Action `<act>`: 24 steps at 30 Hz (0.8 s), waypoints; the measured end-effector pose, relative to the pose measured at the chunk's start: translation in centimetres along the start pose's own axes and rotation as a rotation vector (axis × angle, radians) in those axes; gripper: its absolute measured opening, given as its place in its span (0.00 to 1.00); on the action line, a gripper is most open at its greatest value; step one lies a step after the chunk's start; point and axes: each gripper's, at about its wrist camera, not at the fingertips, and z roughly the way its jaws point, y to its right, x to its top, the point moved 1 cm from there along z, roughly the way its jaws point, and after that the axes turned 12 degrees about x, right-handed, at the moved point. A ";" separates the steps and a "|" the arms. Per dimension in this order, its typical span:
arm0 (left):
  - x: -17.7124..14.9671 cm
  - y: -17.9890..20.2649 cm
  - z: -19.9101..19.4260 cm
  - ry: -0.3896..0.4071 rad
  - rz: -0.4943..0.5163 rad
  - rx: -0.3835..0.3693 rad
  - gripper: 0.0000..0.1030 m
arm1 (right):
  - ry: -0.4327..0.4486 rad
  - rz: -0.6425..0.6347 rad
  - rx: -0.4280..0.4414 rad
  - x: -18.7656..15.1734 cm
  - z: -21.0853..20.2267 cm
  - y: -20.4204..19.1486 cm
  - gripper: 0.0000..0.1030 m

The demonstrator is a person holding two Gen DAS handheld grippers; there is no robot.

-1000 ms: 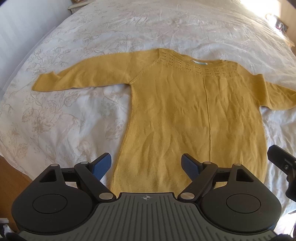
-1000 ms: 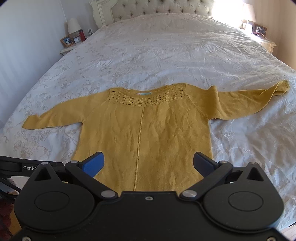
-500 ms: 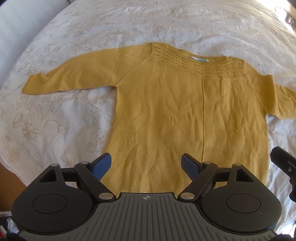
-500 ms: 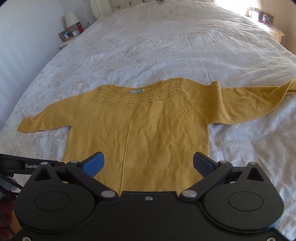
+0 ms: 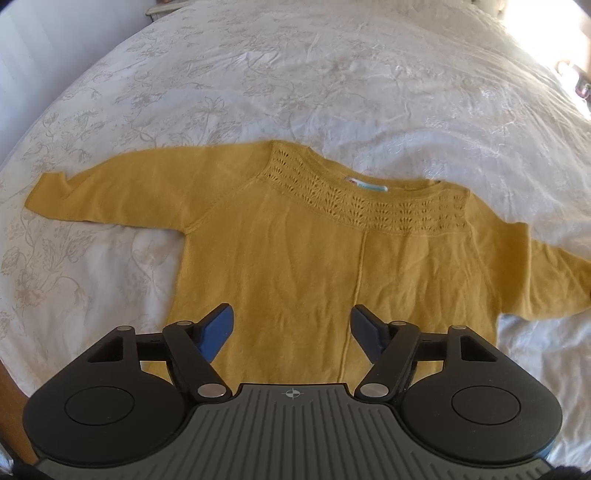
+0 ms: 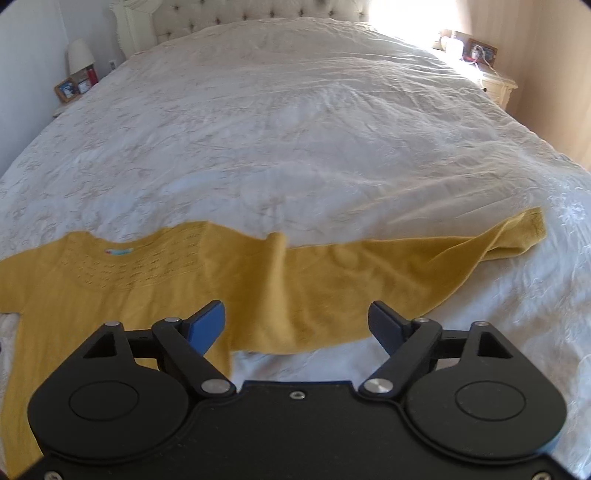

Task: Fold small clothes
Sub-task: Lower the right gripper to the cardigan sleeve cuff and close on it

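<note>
A yellow sweater (image 5: 332, 266) lies flat on the bed (image 5: 295, 92), sleeves stretched sideways; the left gripper (image 5: 291, 328), fingers apart, hovers over its body, while the right gripper (image 6: 295, 325), fingers also apart, sits nearest the right sleeve (image 6: 406, 273).

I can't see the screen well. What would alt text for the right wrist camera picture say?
A mustard-yellow knitted sweater lies flat on a white floral-patterned bedspread, one long sleeve stretched out to the right. In the foreground, the open black right hand-held gripper with blue-padded fingers hovers above the sleeve near the armpit. A tufted headboard stands beyond.
</note>
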 end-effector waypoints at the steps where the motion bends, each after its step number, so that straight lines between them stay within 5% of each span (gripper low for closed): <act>1: 0.3 0.4 0.1 0.003 -0.002 -0.001 0.67 | -0.006 0.018 -0.028 0.6 0.3 1.6 0.74; 8: 1.6 2.6 0.4 0.018 -0.005 0.010 0.67 | 0.017 0.247 -0.216 4.7 1.4 12.2 0.71; 14: 2.1 3.5 0.9 -0.003 0.008 0.030 0.67 | 0.002 0.358 -0.301 5.7 3.7 15.9 0.70; 16: 2.0 3.6 1.0 -0.004 0.016 0.038 0.67 | -0.030 0.380 -0.306 5.5 4.9 16.5 0.63; 18: 1.9 3.4 0.9 -0.001 0.018 0.039 0.67 | -0.054 0.396 -0.309 5.0 5.7 16.9 0.39; 20: 1.8 3.1 0.9 0.002 0.018 0.037 0.67 | -0.041 0.407 -0.303 4.6 5.6 16.9 0.27; 24: 1.4 1.9 1.1 0.014 0.011 0.024 0.67 | 0.047 0.352 -0.251 5.2 3.6 14.8 0.20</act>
